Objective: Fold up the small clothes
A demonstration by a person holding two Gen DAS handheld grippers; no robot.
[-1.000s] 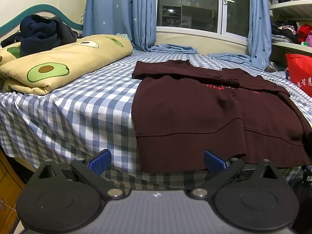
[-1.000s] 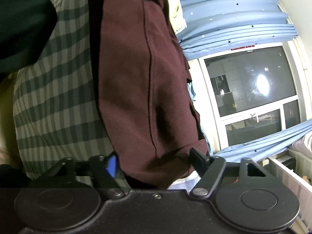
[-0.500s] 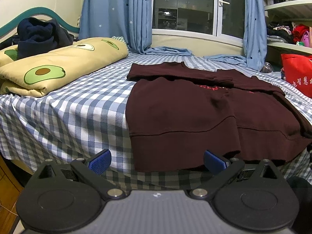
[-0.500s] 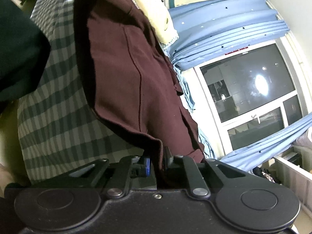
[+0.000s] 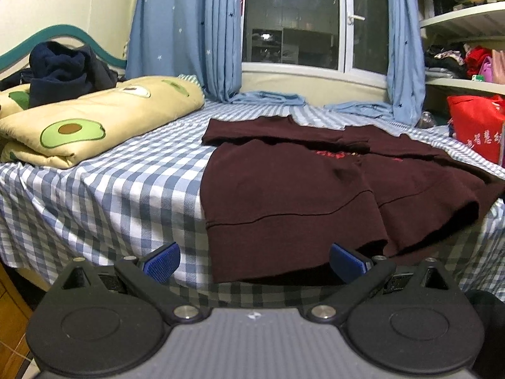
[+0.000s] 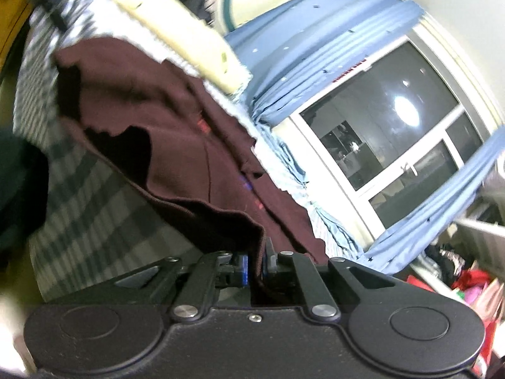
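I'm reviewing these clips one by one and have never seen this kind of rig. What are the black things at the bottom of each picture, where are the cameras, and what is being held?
There is no robot here. A person holds a two-finger gripper in each hand, and each gripper carries a wide-angle camera looking forward along its fingers, so the black shapes at the bottom are the grippers themselves.

The left gripper is open, its blue pads wide apart, facing the near hem of a maroon sweatshirt spread on a checked bed sheet. Beside it lie an avocado-print quilt and a red bag.

The right camera view is tilted and blurred. The right gripper is shut on an edge of the same sweatshirt, raised off the sheet.
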